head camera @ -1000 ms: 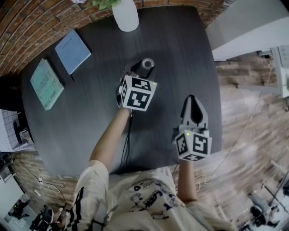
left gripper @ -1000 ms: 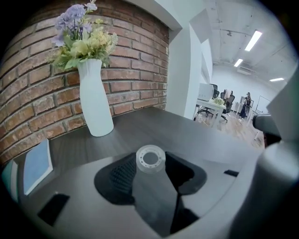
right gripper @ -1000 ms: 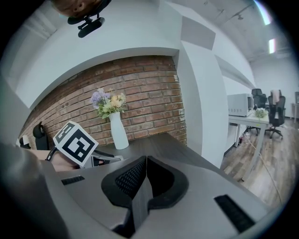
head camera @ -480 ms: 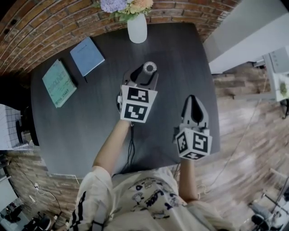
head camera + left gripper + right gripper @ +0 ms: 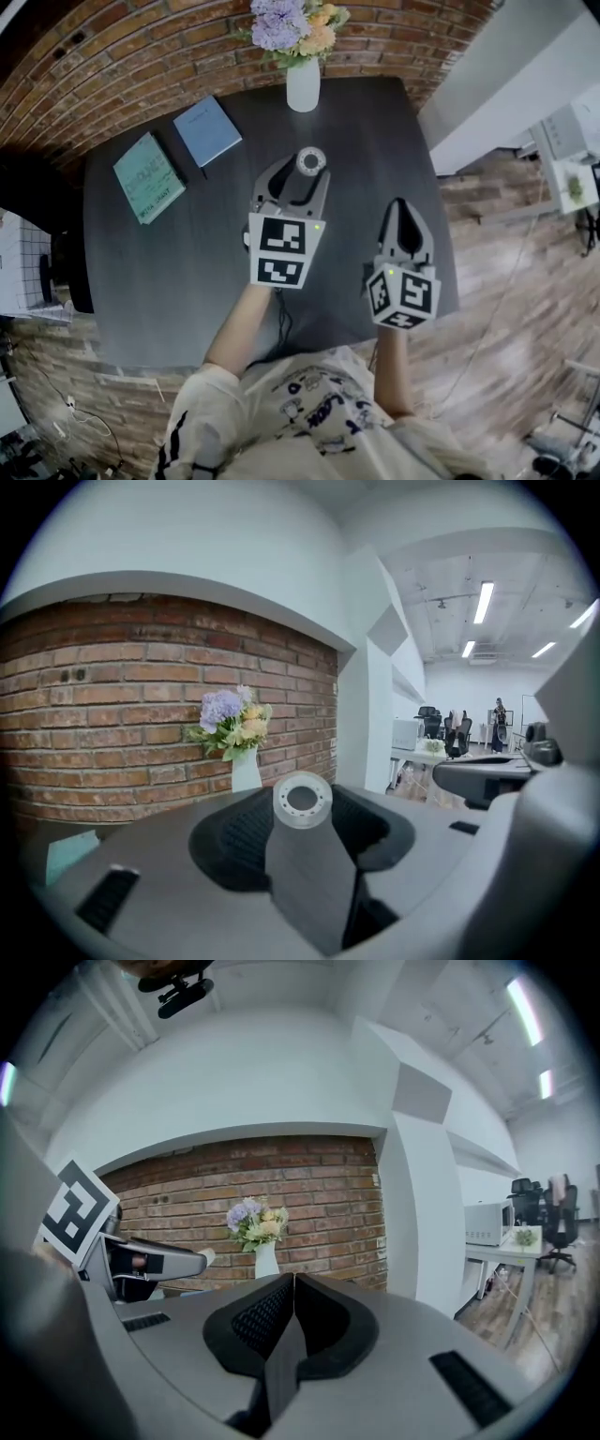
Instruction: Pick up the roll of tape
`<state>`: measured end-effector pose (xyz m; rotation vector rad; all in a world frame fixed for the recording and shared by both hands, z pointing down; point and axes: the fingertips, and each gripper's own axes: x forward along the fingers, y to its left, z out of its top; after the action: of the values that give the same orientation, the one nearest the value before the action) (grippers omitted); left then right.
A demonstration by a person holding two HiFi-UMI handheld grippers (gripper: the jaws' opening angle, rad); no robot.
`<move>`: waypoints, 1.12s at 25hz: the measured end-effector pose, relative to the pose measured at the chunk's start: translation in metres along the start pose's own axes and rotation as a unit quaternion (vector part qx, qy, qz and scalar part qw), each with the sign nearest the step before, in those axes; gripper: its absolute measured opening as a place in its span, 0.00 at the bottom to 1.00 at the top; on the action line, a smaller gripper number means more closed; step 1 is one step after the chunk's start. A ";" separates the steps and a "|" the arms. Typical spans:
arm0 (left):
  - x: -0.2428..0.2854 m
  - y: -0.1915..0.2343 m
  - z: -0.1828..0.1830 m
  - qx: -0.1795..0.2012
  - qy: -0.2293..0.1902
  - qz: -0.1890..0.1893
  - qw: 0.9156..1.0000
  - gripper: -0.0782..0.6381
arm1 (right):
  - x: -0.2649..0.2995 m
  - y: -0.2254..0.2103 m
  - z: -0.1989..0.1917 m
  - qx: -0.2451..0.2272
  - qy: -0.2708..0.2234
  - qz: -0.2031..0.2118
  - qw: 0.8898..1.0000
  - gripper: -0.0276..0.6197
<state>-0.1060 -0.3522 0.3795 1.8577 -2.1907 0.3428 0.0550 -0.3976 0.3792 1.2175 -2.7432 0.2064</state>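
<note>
The roll of tape (image 5: 310,160), a pale grey ring, is over the middle of the dark table (image 5: 169,272). My left gripper (image 5: 307,172) is shut on it, one finger on each side. In the left gripper view the roll of tape (image 5: 302,800) stands between the dark pads at the tips of the left gripper (image 5: 302,810), with the brick wall behind it. My right gripper (image 5: 400,206) hovers over the table's right edge, shut with nothing in it. In the right gripper view the right gripper (image 5: 292,1286) has its pads pressed together.
A white vase of flowers (image 5: 303,84) stands at the table's far edge, close beyond the tape. A blue book (image 5: 208,131) and a green book (image 5: 149,176) lie at the far left. Wooden floor (image 5: 506,281) lies to the right of the table.
The head view has tilted, so the table and vase sit lower in frame. My left gripper stays shut on the tape and has drawn back slightly. The right gripper has hardly moved.
</note>
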 end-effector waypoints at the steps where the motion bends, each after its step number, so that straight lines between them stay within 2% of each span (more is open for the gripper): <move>1: -0.009 0.002 0.003 0.000 -0.008 0.003 1.000 0.38 | -0.004 0.004 0.004 -0.002 -0.004 0.000 1.000 0.05; 14: -0.094 0.010 0.025 0.010 -0.068 0.020 0.997 0.38 | -0.043 0.047 0.039 -0.025 -0.047 -0.004 0.999 0.05; 28: -0.114 0.002 0.027 0.006 -0.085 0.011 0.996 0.38 | -0.061 0.055 0.049 -0.030 -0.063 -0.019 0.997 0.05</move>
<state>-0.0911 -0.2548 0.3152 1.9342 -2.3251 0.2086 0.0511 -0.3259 0.3162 1.3066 -2.8064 0.0440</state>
